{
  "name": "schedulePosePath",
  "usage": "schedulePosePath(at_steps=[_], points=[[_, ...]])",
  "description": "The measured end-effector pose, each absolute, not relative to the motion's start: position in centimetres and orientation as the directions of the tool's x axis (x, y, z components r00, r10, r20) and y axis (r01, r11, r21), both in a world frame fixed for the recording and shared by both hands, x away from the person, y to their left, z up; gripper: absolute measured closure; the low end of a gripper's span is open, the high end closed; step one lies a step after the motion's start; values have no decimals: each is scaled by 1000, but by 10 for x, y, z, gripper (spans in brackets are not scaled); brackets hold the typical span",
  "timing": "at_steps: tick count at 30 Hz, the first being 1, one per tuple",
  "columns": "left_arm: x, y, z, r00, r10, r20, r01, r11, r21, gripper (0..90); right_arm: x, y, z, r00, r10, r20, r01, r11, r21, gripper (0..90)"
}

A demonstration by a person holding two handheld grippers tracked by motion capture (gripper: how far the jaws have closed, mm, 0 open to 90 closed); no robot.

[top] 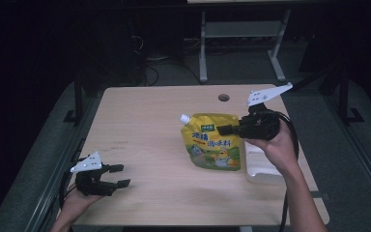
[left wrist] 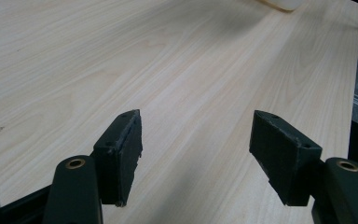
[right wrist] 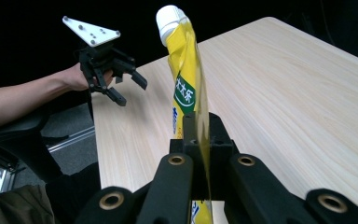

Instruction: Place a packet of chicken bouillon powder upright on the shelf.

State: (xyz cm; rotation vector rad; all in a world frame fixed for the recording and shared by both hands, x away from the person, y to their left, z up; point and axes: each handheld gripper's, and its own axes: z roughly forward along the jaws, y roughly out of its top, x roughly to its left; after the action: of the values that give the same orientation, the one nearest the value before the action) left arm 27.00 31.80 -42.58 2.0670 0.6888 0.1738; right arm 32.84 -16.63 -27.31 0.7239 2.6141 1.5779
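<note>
Right gripper (right wrist: 196, 140) is clamped on the upper edge of the yellow pouch (top: 212, 142), jaws closed flat on the film; pouch is mid-table toward the right, white cap (right wrist: 169, 17) pointing away from the gripper. From the high view I can't tell if its bottom touches the table (top: 140, 125) or hangs just above. Left gripper (top: 118, 176) sits near the front-left corner, jaws wide apart, nothing in them. A white tray (top: 261, 169) lies just right of the pouch. Looks like the carry/position step; the tray is my guess for the target. Next move needs a steady hold, since the film is thin and could slip or fold.
</note>
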Motion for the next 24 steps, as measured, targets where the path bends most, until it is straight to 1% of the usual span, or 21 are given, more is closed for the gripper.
schedulePosePath(at_steps=[11,24], points=[[270,316,-426,835,532,-141,407,-424,809,330,325,-192,-264,-873,436,217,392,366,844,896],[270,315,-428,837,529,-141,407,-429,806,329,322,-217,-262,-849,482,215,408,341,847,896]])
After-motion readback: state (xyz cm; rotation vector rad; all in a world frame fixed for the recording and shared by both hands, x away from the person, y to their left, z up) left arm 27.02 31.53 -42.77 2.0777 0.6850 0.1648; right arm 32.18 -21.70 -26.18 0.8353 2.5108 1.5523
